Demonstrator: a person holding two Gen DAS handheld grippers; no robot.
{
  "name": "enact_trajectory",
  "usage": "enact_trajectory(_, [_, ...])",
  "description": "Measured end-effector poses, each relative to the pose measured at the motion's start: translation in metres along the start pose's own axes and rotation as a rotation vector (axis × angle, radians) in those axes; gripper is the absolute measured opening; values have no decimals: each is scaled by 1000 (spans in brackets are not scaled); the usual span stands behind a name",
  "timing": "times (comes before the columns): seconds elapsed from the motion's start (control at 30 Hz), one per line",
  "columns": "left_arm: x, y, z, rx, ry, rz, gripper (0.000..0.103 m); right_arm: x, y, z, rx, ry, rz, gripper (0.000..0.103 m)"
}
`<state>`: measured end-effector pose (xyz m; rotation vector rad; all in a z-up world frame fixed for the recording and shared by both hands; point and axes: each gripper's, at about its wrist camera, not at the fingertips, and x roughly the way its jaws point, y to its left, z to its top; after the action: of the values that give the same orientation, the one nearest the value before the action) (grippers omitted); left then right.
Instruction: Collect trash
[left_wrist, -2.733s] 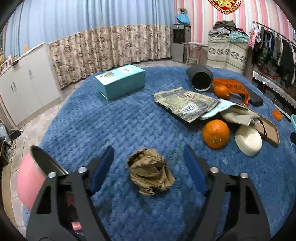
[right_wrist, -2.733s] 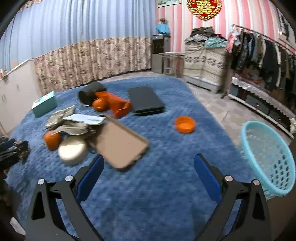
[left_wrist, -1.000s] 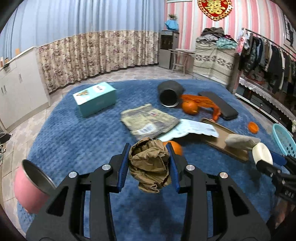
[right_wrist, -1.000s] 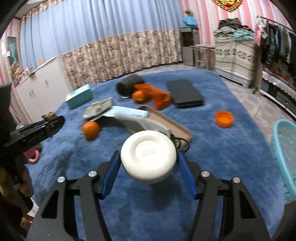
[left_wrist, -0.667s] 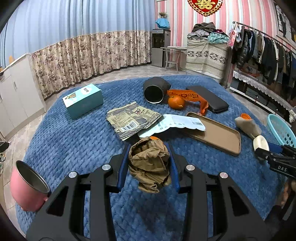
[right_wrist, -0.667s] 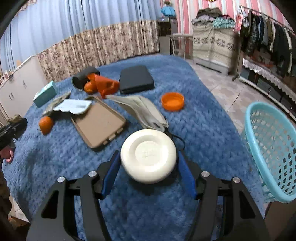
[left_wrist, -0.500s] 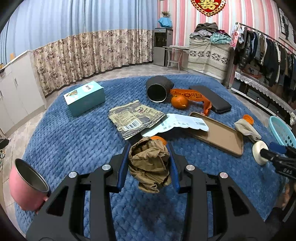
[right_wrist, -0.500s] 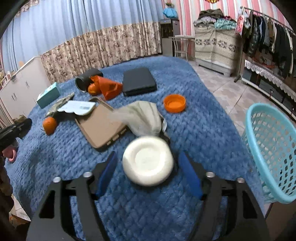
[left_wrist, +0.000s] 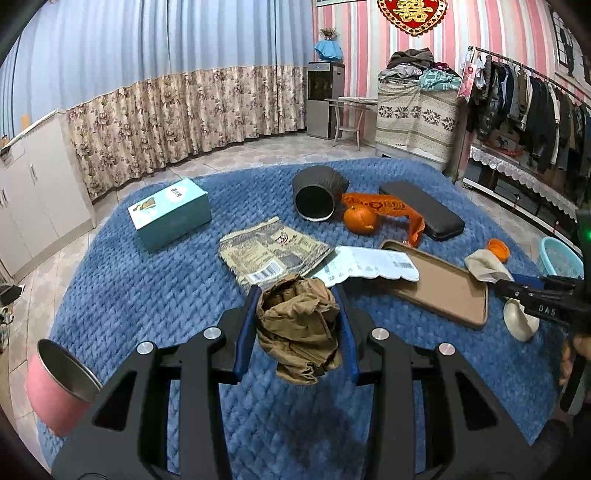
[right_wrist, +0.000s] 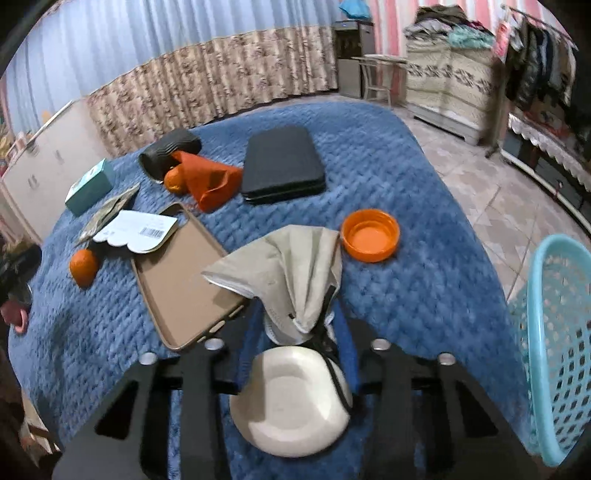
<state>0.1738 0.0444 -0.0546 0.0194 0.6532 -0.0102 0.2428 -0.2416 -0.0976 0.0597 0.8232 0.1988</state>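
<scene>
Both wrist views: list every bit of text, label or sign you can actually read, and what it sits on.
"DAS": white letters on the right gripper, seen from the left wrist view.
Red and gold wall ornament: a Chinese character design, not clear enough to quote.
Teal box: lid print too small to read.
Printed packet: barcode and print, illegible.
White paper label: barcode and lines, illegible.
White disc: no readable marking.

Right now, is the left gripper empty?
No, the left gripper is clamped on a crumpled brown paper wad held above the blue blanket.
</scene>
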Motion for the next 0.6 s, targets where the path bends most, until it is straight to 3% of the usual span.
enact_trajectory(0.23, [-2, -31, 28, 31, -50, -46, 37, -60, -17, 14, 16, -192, -35, 18])
enact_trajectory(0.47, [-1, -92, 49, 91, -92, -141, 37, -108, -61, 7, 74, -275, -111, 18])
enact_trajectory(0.6, [2, -132, 53, 114, -93, -202, 37, -137, -96, -8, 111, -302, -205, 18])
